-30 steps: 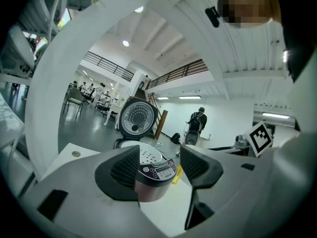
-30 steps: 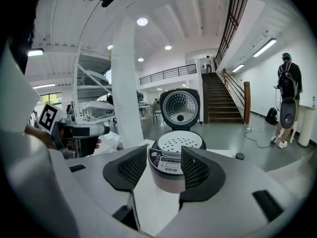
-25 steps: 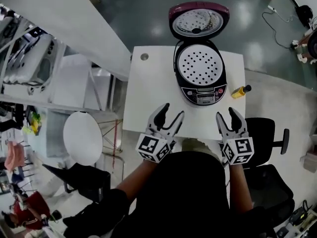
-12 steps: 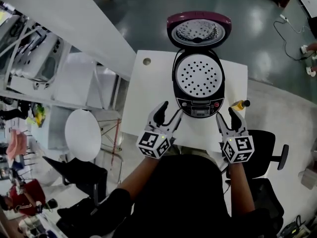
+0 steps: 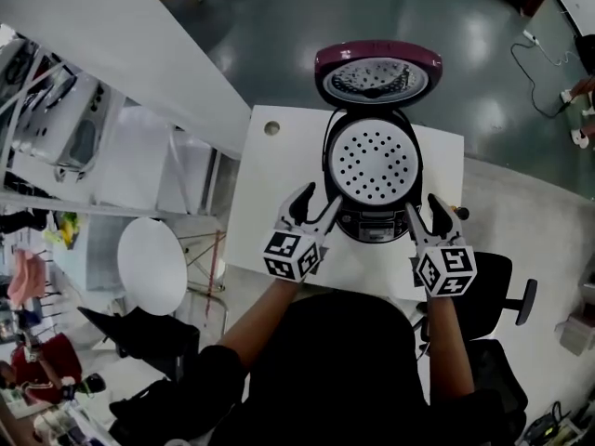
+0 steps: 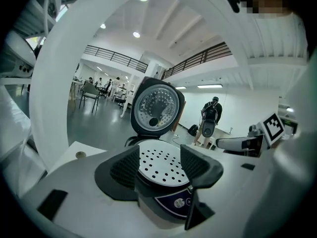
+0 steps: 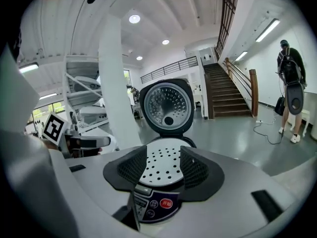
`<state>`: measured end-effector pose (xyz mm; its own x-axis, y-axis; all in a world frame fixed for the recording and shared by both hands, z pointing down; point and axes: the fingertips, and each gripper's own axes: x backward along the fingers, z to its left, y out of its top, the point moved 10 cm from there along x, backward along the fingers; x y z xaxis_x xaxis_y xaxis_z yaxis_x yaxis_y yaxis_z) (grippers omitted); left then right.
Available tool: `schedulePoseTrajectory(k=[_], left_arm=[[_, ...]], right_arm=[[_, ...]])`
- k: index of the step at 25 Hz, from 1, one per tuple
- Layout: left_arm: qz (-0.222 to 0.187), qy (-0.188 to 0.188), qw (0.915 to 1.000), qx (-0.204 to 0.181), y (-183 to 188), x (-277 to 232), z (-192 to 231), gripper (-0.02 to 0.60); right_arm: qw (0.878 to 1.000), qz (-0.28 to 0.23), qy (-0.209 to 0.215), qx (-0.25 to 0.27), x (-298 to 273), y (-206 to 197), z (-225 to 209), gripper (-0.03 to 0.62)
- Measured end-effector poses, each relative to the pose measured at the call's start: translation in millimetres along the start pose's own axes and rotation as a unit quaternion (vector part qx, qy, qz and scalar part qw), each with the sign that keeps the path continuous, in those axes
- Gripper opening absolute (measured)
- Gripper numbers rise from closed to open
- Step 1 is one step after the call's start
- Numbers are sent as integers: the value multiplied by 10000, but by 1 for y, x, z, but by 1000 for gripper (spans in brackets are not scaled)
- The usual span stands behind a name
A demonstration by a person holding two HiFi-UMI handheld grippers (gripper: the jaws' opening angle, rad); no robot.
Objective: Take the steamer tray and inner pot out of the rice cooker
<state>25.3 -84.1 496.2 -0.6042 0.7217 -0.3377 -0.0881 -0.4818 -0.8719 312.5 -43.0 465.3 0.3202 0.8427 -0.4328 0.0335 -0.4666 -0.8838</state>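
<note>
The rice cooker (image 5: 374,214) stands on the white table (image 5: 270,179) with its maroon lid (image 5: 376,72) swung up at the back. The white perforated steamer tray (image 5: 372,163) lies in its mouth; the inner pot is hidden under it. My left gripper (image 5: 319,203) is open at the cooker's front left, my right gripper (image 5: 425,207) open at its front right, neither touching it. In the left gripper view the tray (image 6: 159,168) shows between the open jaws, and likewise the tray (image 7: 166,166) in the right gripper view, above the control panel (image 7: 156,202).
A small yellow bottle (image 5: 461,214) peeks out beside the right gripper. The table has a cable hole (image 5: 271,128) at its far left. A round white stool (image 5: 153,263) stands left of the table, a black chair (image 5: 507,282) right. People stand far off (image 6: 210,115), (image 7: 290,73).
Both grippers have moved forward from the table's near edge to flank the cooker's front. Their jaws stay open as before.
</note>
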Motion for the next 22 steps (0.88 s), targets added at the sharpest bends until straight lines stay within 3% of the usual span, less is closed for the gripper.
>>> schedulePoseTrajectory(k=[4, 9, 16, 22], left_arm=[[128, 4, 9999, -82, 2, -29, 13, 235], [506, -136, 9986, -121, -1, -65, 26, 252], [1112, -165, 9918, -611, 1, -105, 40, 280], [1300, -59, 9869, -949, 4, -123, 52, 287]], right_arm=[[9994, 59, -272, 193, -27, 7, -17, 186], [9983, 452, -293, 230, -65, 3, -33, 186], [9924, 1031, -485, 464, -109, -1, -46, 186], [9828, 1467, -629, 925, -132, -5, -54, 186]])
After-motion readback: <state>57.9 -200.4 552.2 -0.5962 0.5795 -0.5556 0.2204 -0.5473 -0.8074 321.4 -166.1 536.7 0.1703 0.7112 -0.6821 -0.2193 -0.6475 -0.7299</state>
